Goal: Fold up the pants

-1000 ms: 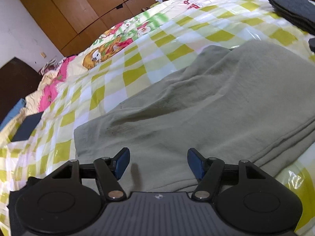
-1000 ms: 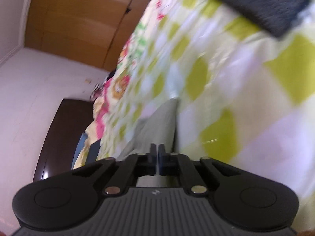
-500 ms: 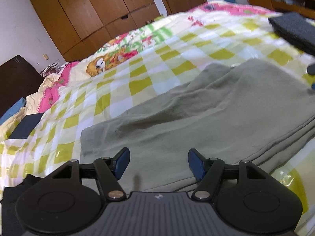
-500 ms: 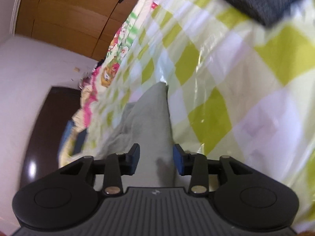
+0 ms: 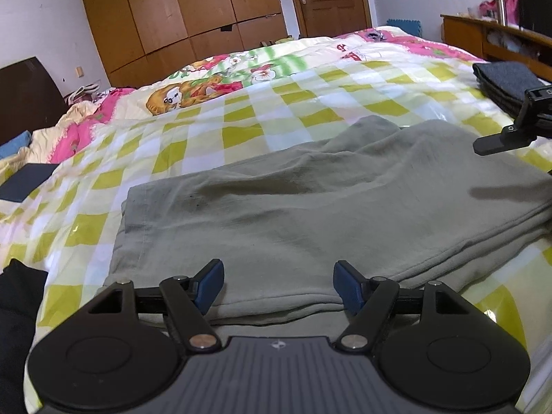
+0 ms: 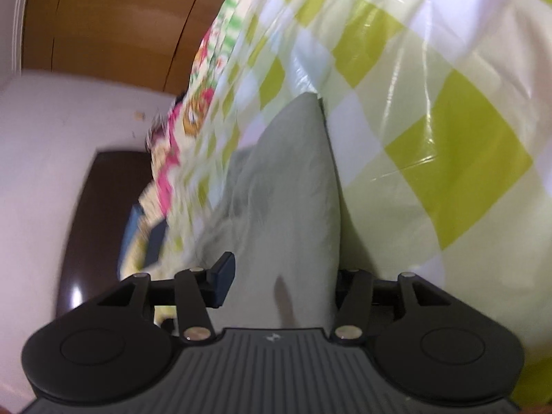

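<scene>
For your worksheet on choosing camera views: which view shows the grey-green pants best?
The left wrist view: the pants lie nearly whole across the checked bedspread. The right wrist view is blurred and shows only one narrow end.

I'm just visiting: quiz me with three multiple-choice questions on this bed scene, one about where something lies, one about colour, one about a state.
1. Where are the dark folded clothes?
A. at the bed's far right edge
B. on the pants
C. on the floor

2. What colour are the pants?
A. red
B. grey-green
C. black

3. How is the left gripper?
A. clamped on cloth
B. open over the pants' near edge
C. holding a phone

Answers: 1 A, the stack sits past the pants by the wooden furniture; 2 B, the cloth is muted grey-green; 3 B, its blue pads stand apart.
</scene>
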Demonstrator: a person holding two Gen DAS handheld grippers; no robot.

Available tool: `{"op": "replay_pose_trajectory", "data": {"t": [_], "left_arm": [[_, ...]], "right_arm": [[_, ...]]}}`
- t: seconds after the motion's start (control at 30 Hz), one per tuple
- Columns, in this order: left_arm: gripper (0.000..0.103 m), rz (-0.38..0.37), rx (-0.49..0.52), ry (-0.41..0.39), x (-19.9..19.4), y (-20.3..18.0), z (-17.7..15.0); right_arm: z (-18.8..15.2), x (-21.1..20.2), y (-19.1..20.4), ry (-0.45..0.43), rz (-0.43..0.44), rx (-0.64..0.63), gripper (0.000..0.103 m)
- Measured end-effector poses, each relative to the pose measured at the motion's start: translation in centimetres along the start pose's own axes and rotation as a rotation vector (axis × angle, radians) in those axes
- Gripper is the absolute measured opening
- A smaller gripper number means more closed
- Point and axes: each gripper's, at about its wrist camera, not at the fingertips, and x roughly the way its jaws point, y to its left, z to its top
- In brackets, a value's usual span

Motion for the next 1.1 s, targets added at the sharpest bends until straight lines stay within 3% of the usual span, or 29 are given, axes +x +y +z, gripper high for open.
{"op": "replay_pose_trajectory", "data": {"t": [0.07, 0.13, 0.27, 0.37, 0.47, 0.6, 0.7, 0.77, 0.87, 0.9, 0.97, 1.0, 1.03, 1.1], "left_arm": [[0.083, 0.004, -0.003, -0.004, 0.0, 0.0, 0.1], [0.083, 0.019, -0.017, -0.038, -0.6, 0.1, 0.7], [0.083, 0.069, 0.022, -0.161, -1.5, -0.7, 3.0], [0.083, 0.114, 0.100, -0.200, 0.7, -1.9, 5.2], [0.083, 0.163, 0.141, -0.190, 4.3, -3.2, 7.1], [0.079, 0.185, 0.284, -0.016, 9.7, -5.5, 6.5], [0.078, 0.231, 0.359, -0.075, 8.9, -6.5, 6.0], [0.078, 0.243, 0.330, -0.115, 7.7, -6.1, 6.5], [0.079, 0.276, 0.281, -0.179, 5.7, -5.4, 6.7], [0.080, 0.286, 0.275, -0.194, 5.1, -5.2, 6.3], [0.083, 0.287, 0.283, -0.182, 4.8, -5.2, 5.6], [0.083, 0.270, 0.314, -0.147, 5.2, -5.3, 5.0], [0.084, 0.268, 0.354, -0.109, 6.0, -5.7, 4.6], [0.084, 0.284, 0.407, -0.079, 7.1, -6.0, 3.7]], "right_arm": [[0.0, 0.2, 0.4, 0.016, -0.051, -0.026, 0.038], [-0.2, 0.7, 1.1, 0.039, -0.125, -0.071, 0.008], [-0.4, 0.0, 1.9, 0.008, -0.114, -0.119, 0.006], [0.0, -1.2, 2.3, -0.024, -0.073, -0.120, 0.005], [0.3, -2.0, 2.2, -0.043, -0.065, -0.115, 0.005], [0.1, -1.4, 1.3, -0.019, -0.088, -0.108, 0.006], [0.3, -0.5, 1.0, 0.027, -0.081, -0.097, 0.010], [0.7, 0.0, 1.0, 0.041, -0.069, -0.087, 0.012], [1.2, 0.4, 0.8, 0.037, -0.038, -0.072, 0.040], [1.3, 0.8, 0.8, 0.037, -0.025, -0.067, 0.044], [1.2, 1.1, 0.9, 0.027, -0.029, -0.070, 0.044], [1.1, 1.2, 1.1, 0.023, -0.044, -0.073, 0.037], [1.0, 1.2, 1.2, 0.027, -0.053, -0.065, 0.019], [0.6, 0.7, 1.6, 0.021, -0.051, -0.051, 0.006]]}}
